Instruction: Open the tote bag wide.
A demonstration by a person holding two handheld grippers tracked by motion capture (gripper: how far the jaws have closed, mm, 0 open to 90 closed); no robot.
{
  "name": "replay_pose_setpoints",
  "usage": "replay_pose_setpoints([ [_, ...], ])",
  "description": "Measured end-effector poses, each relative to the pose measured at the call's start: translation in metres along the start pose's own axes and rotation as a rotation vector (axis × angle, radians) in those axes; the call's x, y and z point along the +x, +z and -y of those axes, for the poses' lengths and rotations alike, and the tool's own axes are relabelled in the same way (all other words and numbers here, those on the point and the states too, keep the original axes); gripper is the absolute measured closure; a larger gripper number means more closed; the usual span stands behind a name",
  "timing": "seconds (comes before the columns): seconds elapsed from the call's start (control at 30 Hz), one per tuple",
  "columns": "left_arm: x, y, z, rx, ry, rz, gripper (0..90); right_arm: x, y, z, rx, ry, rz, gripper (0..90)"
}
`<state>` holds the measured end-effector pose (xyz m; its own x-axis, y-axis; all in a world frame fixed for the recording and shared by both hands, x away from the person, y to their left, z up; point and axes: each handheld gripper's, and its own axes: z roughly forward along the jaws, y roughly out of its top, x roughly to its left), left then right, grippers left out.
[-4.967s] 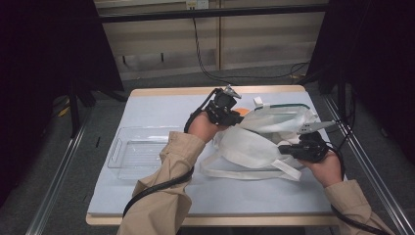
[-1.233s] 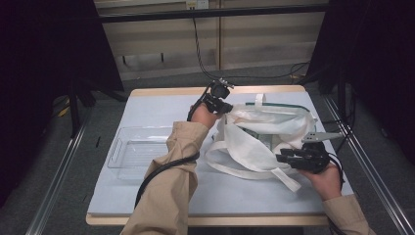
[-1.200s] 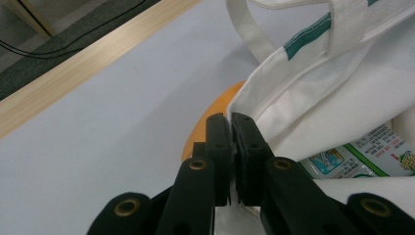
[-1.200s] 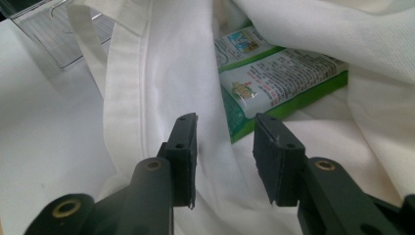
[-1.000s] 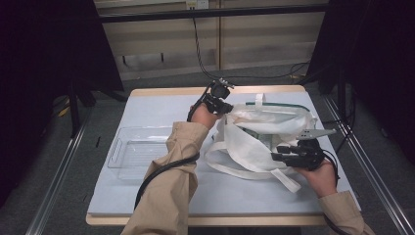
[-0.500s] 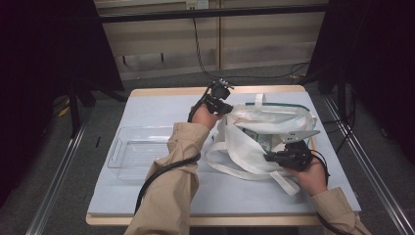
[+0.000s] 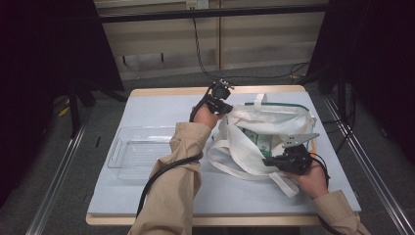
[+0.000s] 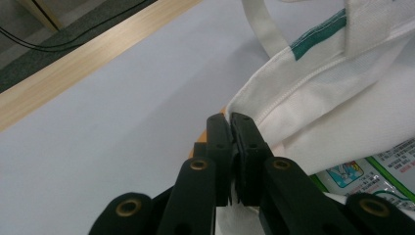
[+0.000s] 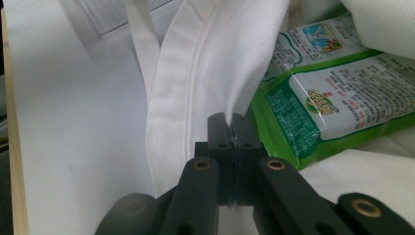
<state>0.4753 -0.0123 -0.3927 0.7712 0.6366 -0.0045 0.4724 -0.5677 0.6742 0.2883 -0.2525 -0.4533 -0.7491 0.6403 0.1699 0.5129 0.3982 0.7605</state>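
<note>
Right claw (image 7: 274, 162) had slid left from the frame's right edge to the white bag's (image 7: 254, 128) near rim; its jaws had just been closing and now pinched the fabric. Left claw (image 7: 226, 108) kept its spot at upper centre, jaws pressed together on the bag's far rim. Bag lay right of centre on the worktop (image 7: 147, 110), mouth agape, a green packet (image 9: 337, 78) inside. Clear tray (image 7: 139, 152) sat left.

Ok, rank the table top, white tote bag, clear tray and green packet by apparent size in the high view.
1. Table top
2. White tote bag
3. Clear tray, close to the bag, so that order is unsure
4. Green packet, mostly hidden inside the bag
</note>
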Motion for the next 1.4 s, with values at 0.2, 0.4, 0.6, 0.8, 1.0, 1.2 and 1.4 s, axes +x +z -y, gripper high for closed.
replay_pose_setpoints([
  [0.2,-0.002,0.000,0.000,0.016,0.034,-0.015,87.6,0.003,0.000,0.000,0.011,-0.012,-0.020,89.8],
  [0.4,-0.001,0.001,0.000,0.016,0.022,-0.009,87.6,0.004,-0.001,0.000,0.009,-0.020,-0.044,89.8],
  [0.6,-0.001,0.001,0.002,0.006,0.004,0.000,87.4,0.005,-0.001,0.001,0.005,-0.022,-0.033,89.4],
  [0.8,0.001,-0.009,0.003,-0.002,-0.029,0.045,84.3,0.003,-0.001,0.001,-0.008,-0.003,-0.016,88.6],
  [1.0,-0.001,-0.017,0.003,-0.009,-0.042,0.076,76.5,0.003,-0.001,0.000,-0.007,-0.006,0.005,87.1],
  [1.2,-0.004,-0.024,0.000,-0.017,-0.018,0.100,70.5,0.002,-0.002,0.001,-0.012,0.001,0.003,86.9],
  [1.4,-0.005,-0.030,-0.003,-0.018,-0.008,0.101,69.0,0.002,-0.002,0.000,-0.013,0.003,0.006,86.9],
])
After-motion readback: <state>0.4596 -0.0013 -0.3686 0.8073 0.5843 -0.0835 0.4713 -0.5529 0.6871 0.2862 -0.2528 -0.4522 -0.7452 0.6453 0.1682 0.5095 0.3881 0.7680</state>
